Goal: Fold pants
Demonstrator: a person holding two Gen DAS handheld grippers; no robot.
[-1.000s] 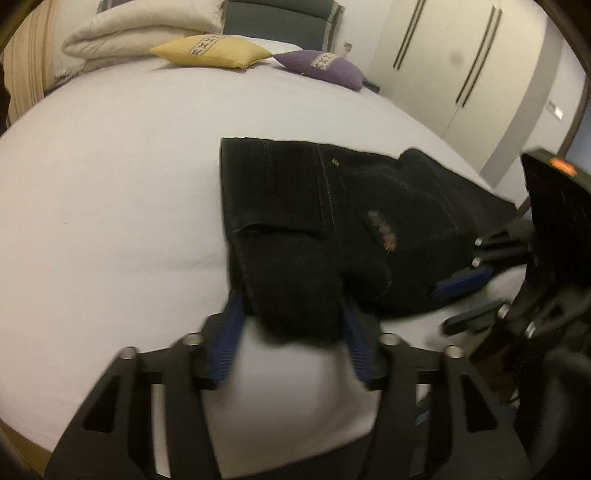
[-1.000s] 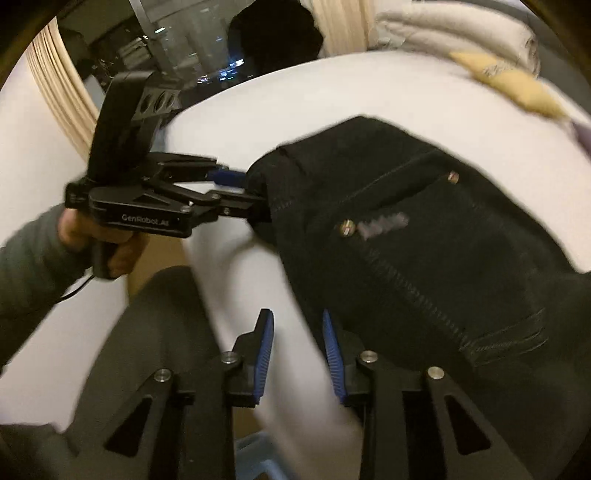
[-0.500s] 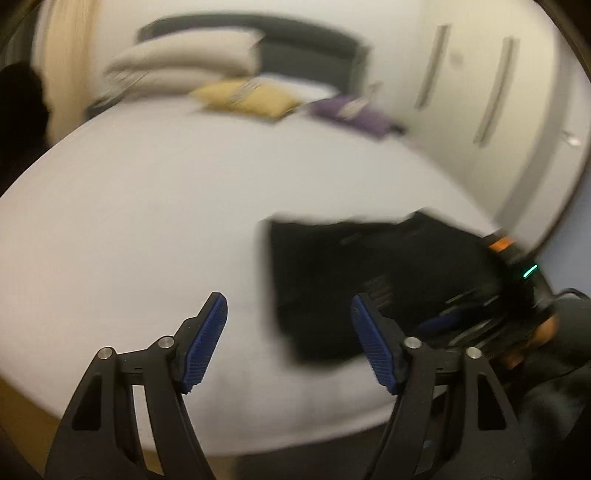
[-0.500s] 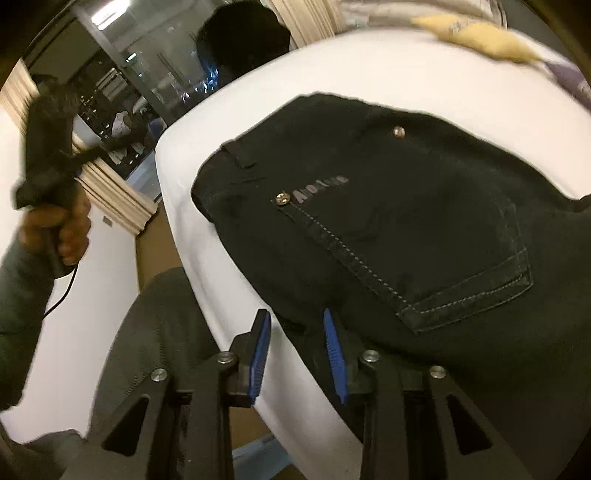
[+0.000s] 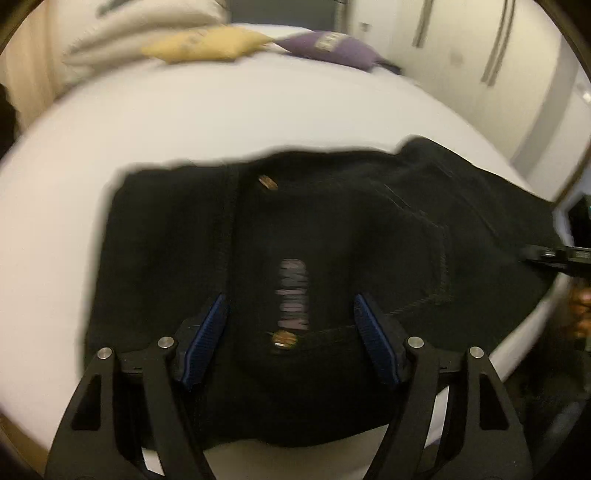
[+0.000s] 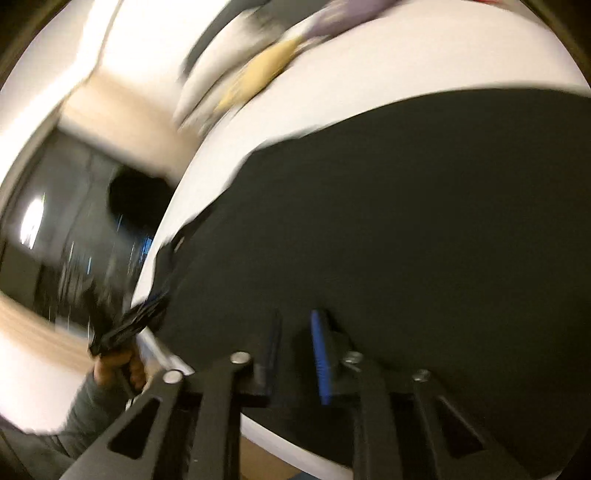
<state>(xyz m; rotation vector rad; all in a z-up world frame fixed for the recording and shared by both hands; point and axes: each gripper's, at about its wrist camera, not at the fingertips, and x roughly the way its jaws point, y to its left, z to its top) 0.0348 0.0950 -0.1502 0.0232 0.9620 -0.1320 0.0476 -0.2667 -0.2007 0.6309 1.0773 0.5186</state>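
Black folded pants [image 5: 332,236] lie on the white bed [image 5: 221,122] near its front edge, back pocket and a pale label facing up. My left gripper [image 5: 291,332] is open, its blue-padded fingers spread over the pants' near part, holding nothing. In the right wrist view the pants [image 6: 406,221] fill the frame, blurred. My right gripper [image 6: 295,350] hovers low over the pants' near edge with a narrow gap between its fingers and no cloth visibly between them. The left gripper also shows in the right wrist view [image 6: 144,317], and the right gripper at the left wrist view's right edge [image 5: 554,254].
A yellow cushion [image 5: 207,44], a purple cushion [image 5: 332,48] and a folded cream duvet [image 5: 147,22] lie at the bed's far end. White wardrobe doors [image 5: 461,55] stand to the right. A dark window [image 6: 74,240] is to the left in the right wrist view.
My left gripper let go of the pants' edge, opened, pulled back, then came in over the pants. My right gripper moved along the pants' near edge; its view is now motion-blurred.
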